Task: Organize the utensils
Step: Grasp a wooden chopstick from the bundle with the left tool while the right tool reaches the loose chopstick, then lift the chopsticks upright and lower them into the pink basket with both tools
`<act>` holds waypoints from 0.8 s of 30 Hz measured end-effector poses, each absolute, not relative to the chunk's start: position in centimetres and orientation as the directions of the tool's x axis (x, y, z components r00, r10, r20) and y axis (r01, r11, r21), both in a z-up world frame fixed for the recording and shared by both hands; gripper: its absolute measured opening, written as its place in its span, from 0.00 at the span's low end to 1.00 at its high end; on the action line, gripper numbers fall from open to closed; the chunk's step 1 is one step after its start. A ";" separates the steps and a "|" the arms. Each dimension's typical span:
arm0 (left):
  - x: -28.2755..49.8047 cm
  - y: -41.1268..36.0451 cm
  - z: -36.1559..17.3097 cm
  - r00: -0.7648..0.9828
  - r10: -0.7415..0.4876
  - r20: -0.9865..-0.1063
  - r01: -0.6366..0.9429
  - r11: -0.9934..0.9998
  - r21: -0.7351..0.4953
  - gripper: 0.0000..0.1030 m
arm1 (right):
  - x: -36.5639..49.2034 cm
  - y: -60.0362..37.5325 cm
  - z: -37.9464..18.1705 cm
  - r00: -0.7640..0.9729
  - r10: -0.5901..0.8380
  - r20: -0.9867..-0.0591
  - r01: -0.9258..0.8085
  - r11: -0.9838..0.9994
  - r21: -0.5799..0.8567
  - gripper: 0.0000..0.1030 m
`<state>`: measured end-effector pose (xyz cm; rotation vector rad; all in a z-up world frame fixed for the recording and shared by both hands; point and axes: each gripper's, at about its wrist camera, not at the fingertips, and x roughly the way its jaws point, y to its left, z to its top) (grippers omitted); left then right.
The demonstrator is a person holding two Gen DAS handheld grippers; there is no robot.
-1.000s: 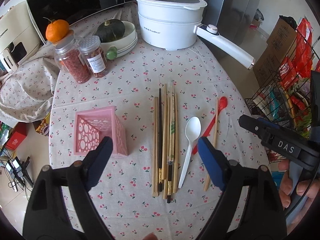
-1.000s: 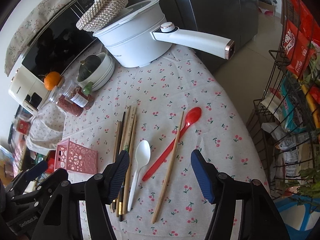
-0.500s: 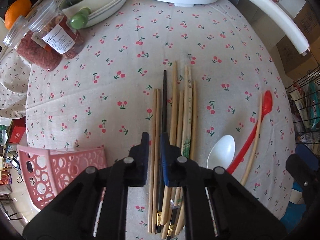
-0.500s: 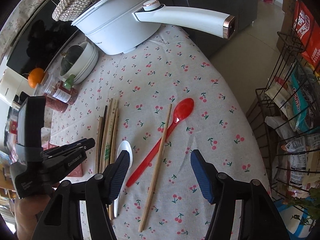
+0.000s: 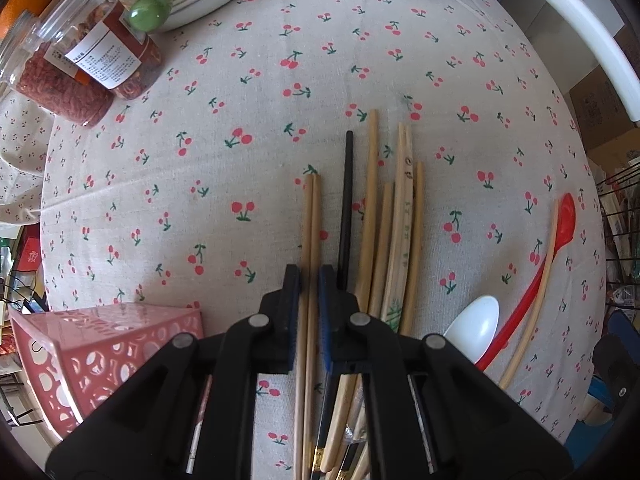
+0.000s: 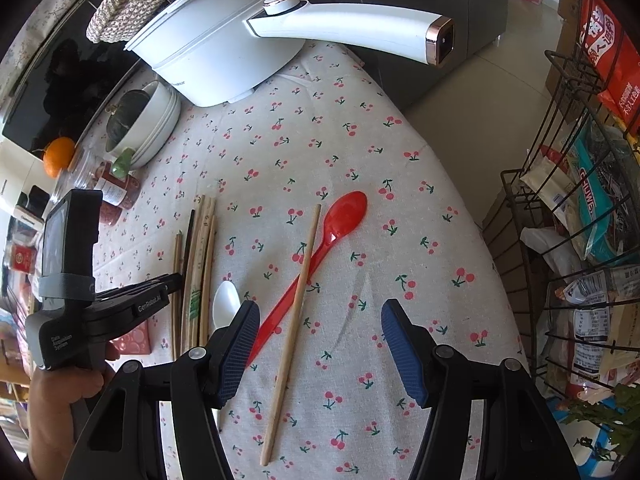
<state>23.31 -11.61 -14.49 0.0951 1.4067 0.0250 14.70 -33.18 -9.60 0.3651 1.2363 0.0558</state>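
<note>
Several chopsticks (image 5: 376, 216) lie side by side on the cherry tablecloth. My left gripper (image 5: 309, 280) is shut on the leftmost pair of wooden chopsticks (image 5: 310, 216), low on the cloth; it also shows in the right wrist view (image 6: 176, 280). A pink perforated basket (image 5: 100, 344) lies just left of it. My right gripper (image 6: 316, 316) is open and empty above a lone wooden chopstick (image 6: 296, 308) that crosses a red spoon (image 6: 332, 228). A white spoon (image 6: 225, 306) lies beside the left finger.
A white electric pot (image 6: 224, 52) with a long handle stands at the back. Bowls with a squash (image 6: 140, 128), two spice jars (image 5: 80, 68) and an orange (image 6: 58, 154) sit back left. A wire snack rack (image 6: 580, 220) stands past the table's right edge.
My left gripper went from wide open to shut around the leftmost chopstick pair and moved down and forward. My right gripper stayed open and moved slightly forward over the lone chopstick.
</note>
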 end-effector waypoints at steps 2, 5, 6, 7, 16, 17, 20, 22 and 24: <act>22.6 -11.7 -14.2 0.192 0.060 -0.980 0.050 0.996 0.071 0.10 | 14.8 -33.1 -9.8 0.329 0.242 -0.913 0.156 0.940 0.305 0.63; 20.8 -11.6 -13.0 0.256 0.004 -0.967 0.070 0.997 0.023 0.10 | 14.8 -33.1 -10.1 0.323 0.246 -0.914 0.161 0.937 0.309 0.63; 20.1 -11.5 -12.2 0.283 -0.013 -0.959 0.078 0.997 0.010 0.10 | 14.8 -33.2 -10.2 0.322 0.248 -0.914 0.163 0.936 0.312 0.63; 19.4 -11.5 -11.4 0.307 -0.030 -0.951 0.089 0.996 -0.003 0.10 | 14.8 -33.2 -10.3 0.321 0.251 -0.913 0.165 0.935 0.315 0.63; 11.3 -7.8 -4.1 0.492 -0.167 -0.854 0.182 0.979 -0.087 0.09 | 15.4 -31.3 -12.0 0.281 0.273 -0.920 0.156 0.933 0.325 0.56; 10.9 -7.2 -3.8 0.504 -0.181 -0.844 0.189 0.977 -0.097 0.09 | 15.5 -31.2 -12.3 0.278 0.271 -0.922 0.161 0.933 0.323 0.54; 8.6 -5.3 -3.0 0.535 -0.217 -0.816 0.199 0.972 -0.128 0.09 | 15.9 -31.0 -13.4 0.262 0.277 -0.924 0.183 0.926 0.330 0.47; 7.4 -4.3 -3.1 0.549 -0.246 -0.799 0.195 0.967 -0.163 0.09 | 16.2 -30.6 -14.1 0.245 0.258 -0.935 0.188 0.933 0.307 0.43; 6.4 -3.0 -3.6 0.567 -0.268 -0.779 0.180 0.963 -0.201 0.09 | 16.3 -29.9 -14.3 0.255 0.213 -0.943 0.168 0.951 0.261 0.38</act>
